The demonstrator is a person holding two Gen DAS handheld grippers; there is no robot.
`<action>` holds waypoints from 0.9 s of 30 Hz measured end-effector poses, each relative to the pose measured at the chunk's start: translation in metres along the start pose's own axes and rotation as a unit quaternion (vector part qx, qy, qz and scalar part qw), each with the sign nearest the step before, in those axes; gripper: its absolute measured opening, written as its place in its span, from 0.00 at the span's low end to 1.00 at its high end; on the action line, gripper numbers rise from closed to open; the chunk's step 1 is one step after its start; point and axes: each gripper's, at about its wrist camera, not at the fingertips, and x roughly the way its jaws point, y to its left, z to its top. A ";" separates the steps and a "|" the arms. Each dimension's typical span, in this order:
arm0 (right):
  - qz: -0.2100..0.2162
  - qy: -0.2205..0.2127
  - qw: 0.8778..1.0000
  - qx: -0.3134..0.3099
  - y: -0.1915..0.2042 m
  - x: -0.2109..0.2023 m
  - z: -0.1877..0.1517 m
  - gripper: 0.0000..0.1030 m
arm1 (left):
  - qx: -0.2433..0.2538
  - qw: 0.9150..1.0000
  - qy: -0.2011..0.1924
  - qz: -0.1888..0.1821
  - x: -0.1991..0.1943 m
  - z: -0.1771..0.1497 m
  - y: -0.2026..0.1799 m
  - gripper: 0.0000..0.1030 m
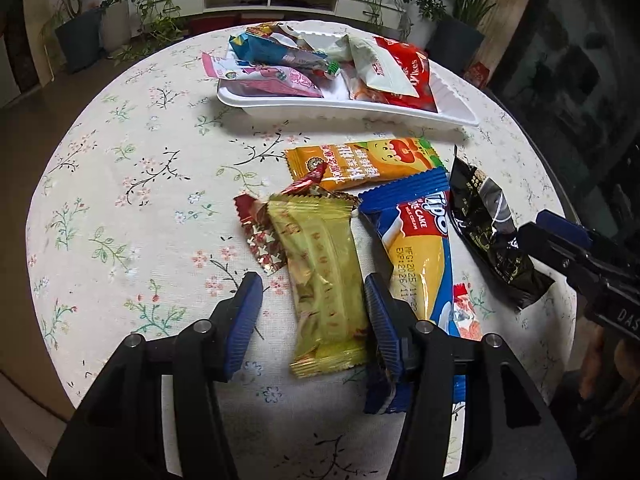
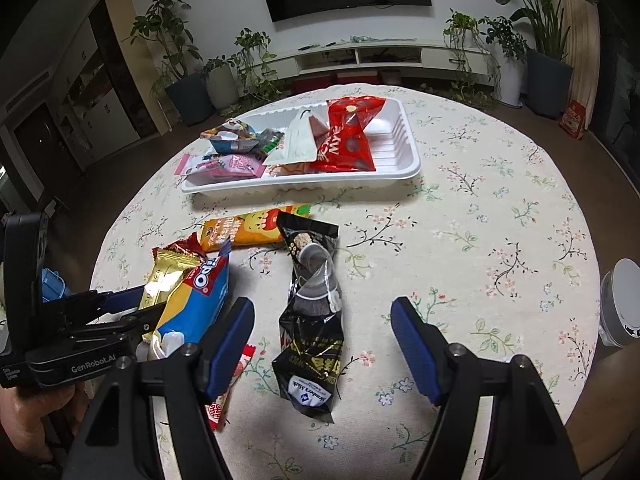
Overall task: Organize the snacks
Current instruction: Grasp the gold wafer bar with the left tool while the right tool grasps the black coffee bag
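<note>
Table: round table with a cream floral cloth, snacks loose on the near half, tray on the far half.
Tray: white plastic tray with ribbed walls, lying flat; its right end is bare, its left and middle are piled up.
Tray contents: red packet with dark spots leans across the middle; white packet just left of it, overlapping; blue packet and pink packet at the left end, the pink one poking over the left rim. An orange wrapper shows under the white and red ones, too covered to read.
Loose snacks: orange packet lies just near of the tray, apart from it; gold packet near of that, overlying a red star-print wrapper at its left; blue Tipo cake packet touching the gold one's right side; black packet well right of those, crumpled, long axis running near to far.
Left gripper: left gripper straddles the gold packet's near end, half-spread; right pad touches the packet's edge, left pad stands clear of it with cloth showing between. Not a clamp on it as far as the left wrist view shows.
Right gripper: right gripper spread wide, released, black packet between the fingers, both pads apart from it.
Other: potted plants and a low white shelf on the far wall, dark screen above.
Person: a hand holds the left gripper's body at near left.
</note>
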 end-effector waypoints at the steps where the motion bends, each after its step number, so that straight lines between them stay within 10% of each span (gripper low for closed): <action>1: 0.000 -0.001 1.000 -0.001 0.001 0.000 0.000 0.72 | -0.004 1.000 0.001 0.000 0.001 0.001 0.001 0.50; 8: 0.002 0.008 1.000 -0.006 0.001 0.003 0.000 0.68 | 0.023 1.000 0.000 0.017 0.006 0.002 -0.011 0.47; 12: 0.005 0.012 1.000 -0.008 0.003 0.005 0.000 0.65 | 0.025 1.000 -0.005 0.019 0.004 -0.001 -0.008 0.29; 27: 0.006 0.011 1.000 0.000 -0.003 0.004 0.000 0.56 | 0.018 1.000 -0.012 -0.015 -0.010 -0.011 -0.001 0.28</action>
